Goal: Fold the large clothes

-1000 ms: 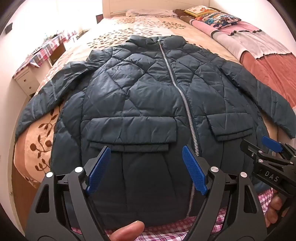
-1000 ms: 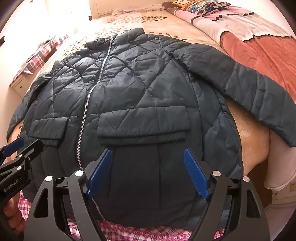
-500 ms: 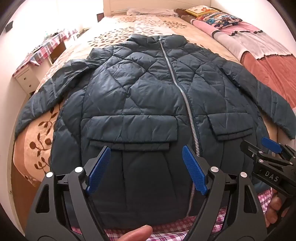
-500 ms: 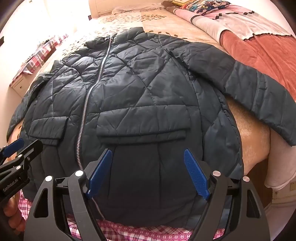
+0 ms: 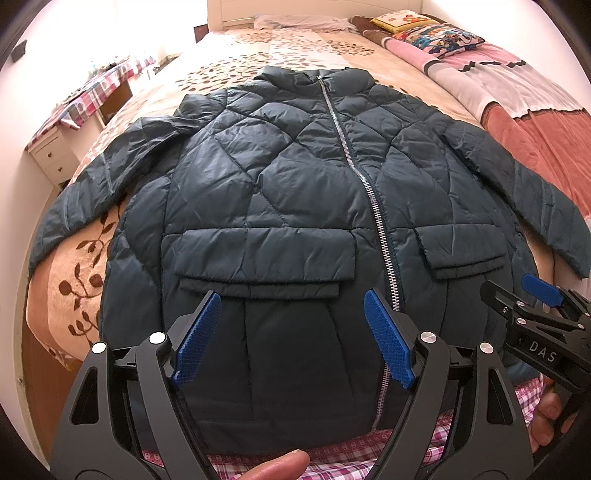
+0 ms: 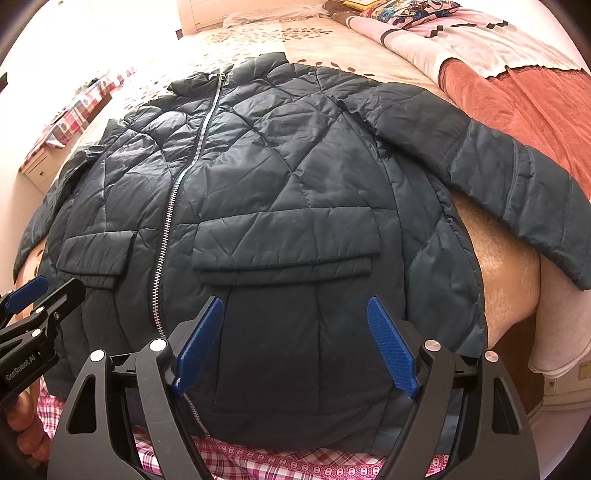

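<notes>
A dark teal quilted puffer jacket [image 5: 295,192] lies face up and zipped on the bed, collar far, hem near, both sleeves spread outward. It also fills the right wrist view [image 6: 280,192]. My left gripper [image 5: 291,317] is open and empty, hovering above the left front panel near the hem. My right gripper [image 6: 295,321] is open and empty above the right front panel near the hem. Each gripper shows at the edge of the other's view, the right one [image 5: 532,306] and the left one [image 6: 40,295].
The bed has a beige leaf-print cover [image 5: 280,48]. Pink and red blankets [image 5: 517,96] and pillows [image 5: 432,33] lie along the right side. A white nightstand with a checked cloth [image 5: 74,122] stands at the left. A pink checked cloth [image 6: 258,461] lies under the hem.
Both grippers have drawn back and up slightly, so the jacket looks a little farther away. The jaws stay open and the jacket has not moved.
</notes>
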Tool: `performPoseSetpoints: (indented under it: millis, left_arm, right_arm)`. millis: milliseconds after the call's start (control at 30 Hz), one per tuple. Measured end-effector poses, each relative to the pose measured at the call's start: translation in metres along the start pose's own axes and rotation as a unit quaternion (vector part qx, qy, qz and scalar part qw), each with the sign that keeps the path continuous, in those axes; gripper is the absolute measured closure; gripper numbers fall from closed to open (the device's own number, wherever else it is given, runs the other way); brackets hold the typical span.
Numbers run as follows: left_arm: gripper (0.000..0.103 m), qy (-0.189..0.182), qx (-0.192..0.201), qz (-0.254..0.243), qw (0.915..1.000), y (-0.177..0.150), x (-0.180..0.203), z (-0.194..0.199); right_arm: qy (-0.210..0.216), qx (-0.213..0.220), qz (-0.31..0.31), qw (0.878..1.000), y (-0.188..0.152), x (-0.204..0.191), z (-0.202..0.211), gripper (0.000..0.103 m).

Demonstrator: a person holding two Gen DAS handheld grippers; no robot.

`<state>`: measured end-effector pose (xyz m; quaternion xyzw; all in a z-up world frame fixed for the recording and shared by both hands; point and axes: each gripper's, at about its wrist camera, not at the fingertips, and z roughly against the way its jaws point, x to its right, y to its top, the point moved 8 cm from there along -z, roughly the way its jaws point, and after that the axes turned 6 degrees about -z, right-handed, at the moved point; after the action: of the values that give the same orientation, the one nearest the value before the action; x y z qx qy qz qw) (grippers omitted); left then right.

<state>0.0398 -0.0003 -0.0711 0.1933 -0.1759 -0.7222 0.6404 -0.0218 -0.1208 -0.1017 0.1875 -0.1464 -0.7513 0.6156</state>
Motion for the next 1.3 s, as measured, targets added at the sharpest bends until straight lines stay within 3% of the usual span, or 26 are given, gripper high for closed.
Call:
performPoseSetpoints:
  millis: [1300]
  left_arm:
    - [0.023, -0.003, -0.003, 0.001, 1.0, -0.0039, -0.0016, -0.002]
  right_arm:
    - [0.001, -0.005, -0.001, 1.0, -0.0015, 0.0018, -0.0025, 0.024]
